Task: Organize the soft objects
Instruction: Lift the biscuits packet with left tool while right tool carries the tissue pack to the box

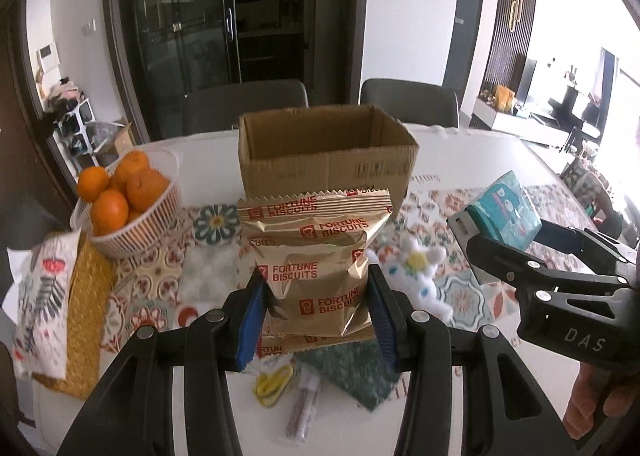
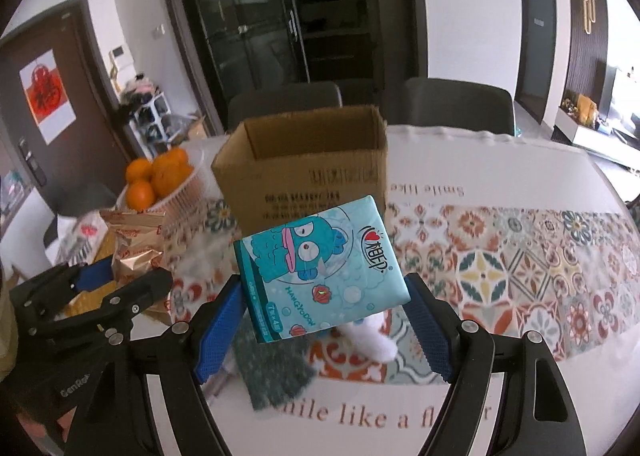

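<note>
My left gripper (image 1: 318, 308) is shut on a gold Fortune Biscuits bag (image 1: 316, 252), held upright above the table in front of an open cardboard box (image 1: 326, 170). My right gripper (image 2: 324, 316) is shut on a teal tissue pack (image 2: 320, 268) with a cartoon fish, also lifted before the box (image 2: 304, 180). Each gripper shows in the other's view: the right gripper (image 1: 508, 232) with the tissue pack (image 1: 506, 214) at the right, the left gripper (image 2: 116, 276) with the biscuit bag (image 2: 136, 244) at the left. A white plush toy (image 1: 420, 272) lies on the table between them.
A white basket of oranges (image 1: 132, 212) stands left of the box. A patterned pouch (image 1: 40, 296) lies on a yellow mat at far left. A green cloth (image 1: 356, 372), a yellow clip and a small tube lie near the front edge. Two grey chairs (image 1: 408, 100) stand behind the table.
</note>
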`<state>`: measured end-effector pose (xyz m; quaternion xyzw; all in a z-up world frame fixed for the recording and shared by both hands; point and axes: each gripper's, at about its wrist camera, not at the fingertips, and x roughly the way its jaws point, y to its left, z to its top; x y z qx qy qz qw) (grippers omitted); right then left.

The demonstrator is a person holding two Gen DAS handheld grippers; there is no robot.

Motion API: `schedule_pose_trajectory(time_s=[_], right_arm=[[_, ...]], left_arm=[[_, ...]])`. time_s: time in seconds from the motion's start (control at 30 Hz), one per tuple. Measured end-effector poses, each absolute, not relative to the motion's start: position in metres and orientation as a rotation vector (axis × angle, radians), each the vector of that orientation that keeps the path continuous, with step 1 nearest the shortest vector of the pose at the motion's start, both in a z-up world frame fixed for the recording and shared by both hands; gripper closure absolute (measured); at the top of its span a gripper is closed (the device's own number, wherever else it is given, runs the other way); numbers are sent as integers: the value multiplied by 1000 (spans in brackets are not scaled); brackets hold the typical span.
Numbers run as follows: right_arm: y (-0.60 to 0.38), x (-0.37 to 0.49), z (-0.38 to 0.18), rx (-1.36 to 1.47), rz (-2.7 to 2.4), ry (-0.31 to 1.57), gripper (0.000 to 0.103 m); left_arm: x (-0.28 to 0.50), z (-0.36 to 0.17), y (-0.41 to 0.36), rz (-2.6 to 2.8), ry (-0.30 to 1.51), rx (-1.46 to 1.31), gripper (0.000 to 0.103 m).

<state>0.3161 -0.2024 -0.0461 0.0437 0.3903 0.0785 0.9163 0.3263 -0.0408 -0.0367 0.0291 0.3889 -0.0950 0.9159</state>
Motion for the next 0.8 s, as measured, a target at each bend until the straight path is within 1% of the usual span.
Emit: schedule_pose_trajectory(time_s=[0.3, 0.8], right_arm=[[-203, 351, -25, 112, 147, 744, 24], [-202, 411, 4, 125, 149, 705, 24]], left_arm=[[364, -21, -38, -191, 760, 62, 56], [427, 5, -39, -194, 721, 86, 56]])
